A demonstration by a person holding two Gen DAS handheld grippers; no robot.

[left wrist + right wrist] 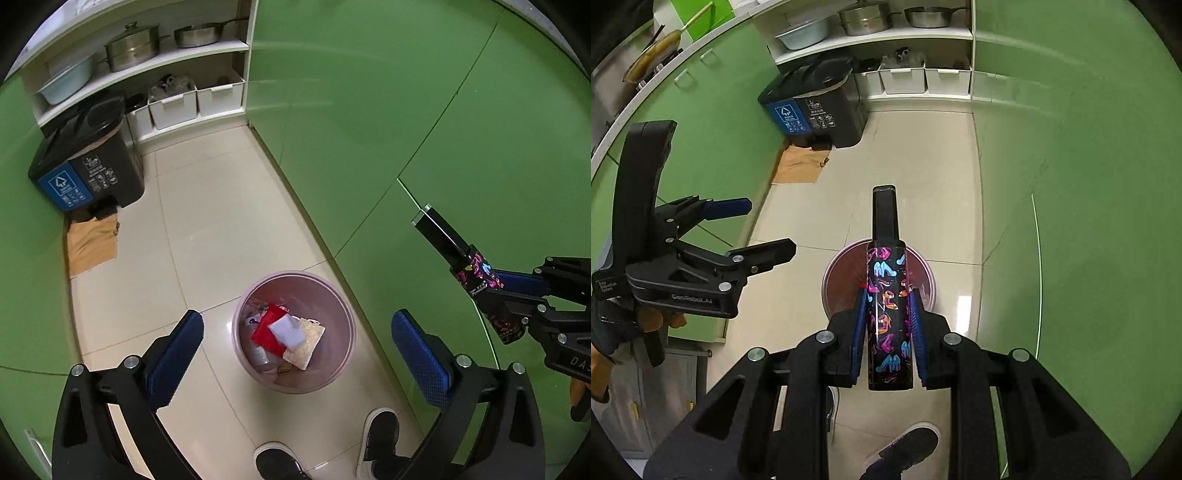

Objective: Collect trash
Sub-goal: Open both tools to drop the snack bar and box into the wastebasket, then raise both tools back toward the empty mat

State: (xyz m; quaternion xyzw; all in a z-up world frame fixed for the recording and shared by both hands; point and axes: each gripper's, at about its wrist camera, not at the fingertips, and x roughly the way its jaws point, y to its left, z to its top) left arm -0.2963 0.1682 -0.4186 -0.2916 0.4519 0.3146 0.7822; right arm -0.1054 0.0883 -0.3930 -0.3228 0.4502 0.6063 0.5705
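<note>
While the left tongs (297, 345) gape wide and empty above the pink wastebasket (240, 314), the right tongs (888, 314) clamp a shoe-patterned black bottle (888, 317) near it

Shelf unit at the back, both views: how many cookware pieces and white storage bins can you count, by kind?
Lidded steel pot: 1
Steel frying pan: 1
Pale blue basin: 1
White storage bins on the lower shelf: 3, counted in the right wrist view; the leftmost is partly hidden by the black recycling bin
Total: 6
</note>
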